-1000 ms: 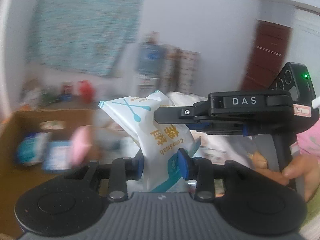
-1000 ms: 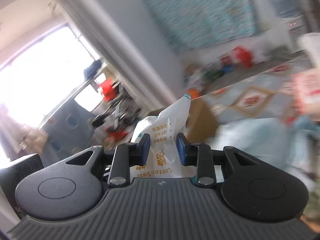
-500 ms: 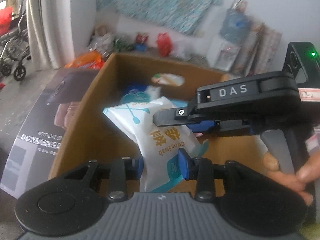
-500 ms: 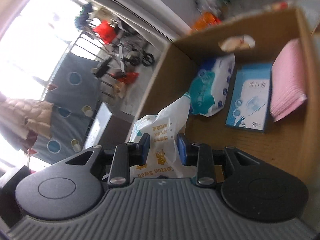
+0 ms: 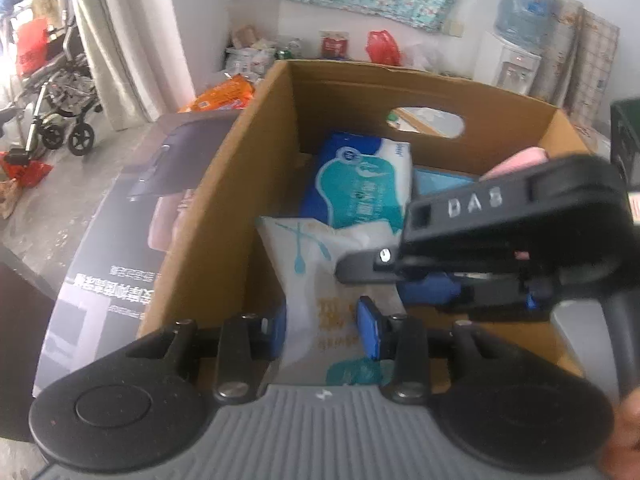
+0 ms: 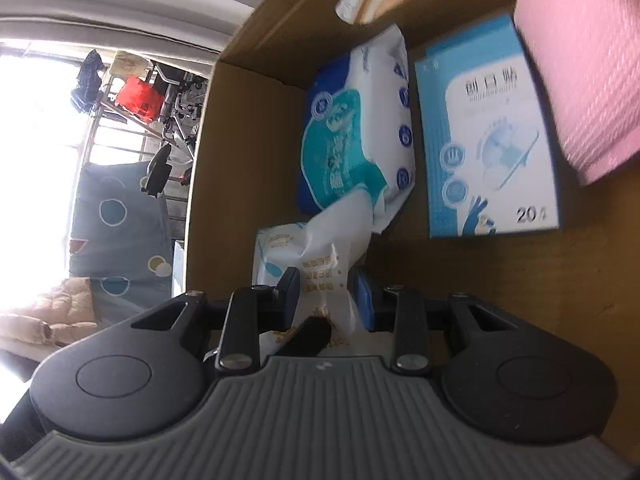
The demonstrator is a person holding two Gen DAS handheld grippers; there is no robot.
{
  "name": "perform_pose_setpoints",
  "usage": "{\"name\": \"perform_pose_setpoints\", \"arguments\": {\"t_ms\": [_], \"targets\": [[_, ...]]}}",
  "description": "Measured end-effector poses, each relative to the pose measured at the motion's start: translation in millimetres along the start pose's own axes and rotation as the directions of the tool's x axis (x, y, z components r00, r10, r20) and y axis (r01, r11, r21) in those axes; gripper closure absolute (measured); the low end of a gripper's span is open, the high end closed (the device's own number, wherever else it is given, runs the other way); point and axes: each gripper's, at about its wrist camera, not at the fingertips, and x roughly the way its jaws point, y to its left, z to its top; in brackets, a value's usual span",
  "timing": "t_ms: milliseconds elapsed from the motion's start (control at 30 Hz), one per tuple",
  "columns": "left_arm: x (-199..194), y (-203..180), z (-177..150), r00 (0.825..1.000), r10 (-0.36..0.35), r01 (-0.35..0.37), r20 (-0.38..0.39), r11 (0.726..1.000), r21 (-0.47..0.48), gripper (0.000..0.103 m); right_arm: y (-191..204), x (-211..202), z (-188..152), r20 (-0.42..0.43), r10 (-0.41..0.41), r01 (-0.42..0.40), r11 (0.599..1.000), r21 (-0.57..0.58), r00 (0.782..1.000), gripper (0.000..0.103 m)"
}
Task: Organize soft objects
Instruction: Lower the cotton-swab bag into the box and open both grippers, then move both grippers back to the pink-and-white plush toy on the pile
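A white cotton swab bag (image 5: 316, 280) with teal and orange print hangs low inside an open cardboard box (image 5: 260, 140), near its left wall. My left gripper (image 5: 322, 332) holds the bag's lower end between its blue pads, and its jaws are opening slightly. From the right, my right gripper (image 5: 400, 280) grips the same bag; in its own view the crumpled bag (image 6: 320, 264) sits between the pads of the right gripper (image 6: 326, 300). On the box floor lie a blue-and-teal tissue pack (image 6: 352, 132), a light blue flat box (image 6: 488, 132) and a pink soft pack (image 6: 576, 60).
A dark printed flat carton (image 5: 120, 240) lies on the floor left of the box. A wheelchair (image 5: 60, 100) stands by the curtain at far left. An orange bag (image 5: 224, 96) and a water dispenser (image 5: 516, 40) stand behind the box. Bare cardboard floor (image 6: 500, 300) shows right of the bag.
Both grippers have carried the cotton swab bag from above the room's clutter down into the cardboard box. The views have tilted down onto the box floor.
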Motion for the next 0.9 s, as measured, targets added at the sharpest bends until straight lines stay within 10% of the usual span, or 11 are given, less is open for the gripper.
{"name": "perform_pose_setpoints", "arguments": {"t_ms": [400, 900], "targets": [[-17.0, -6.8, -5.1, 0.999, -0.01, 0.009, 0.04, 1.0, 0.018, 0.044, -11.8, 4.9, -6.9, -0.041, 0.026, -0.023, 0.996, 0.083, 0.999, 0.054], [-73.3, -32.9, -10.8, 0.984, -0.068, 0.062, 0.164, 0.997, 0.041, 0.034, 23.4, -96.2, -18.3, 0.079, 0.17, -0.164, 0.983, -0.087, 0.982, 0.042]]}}
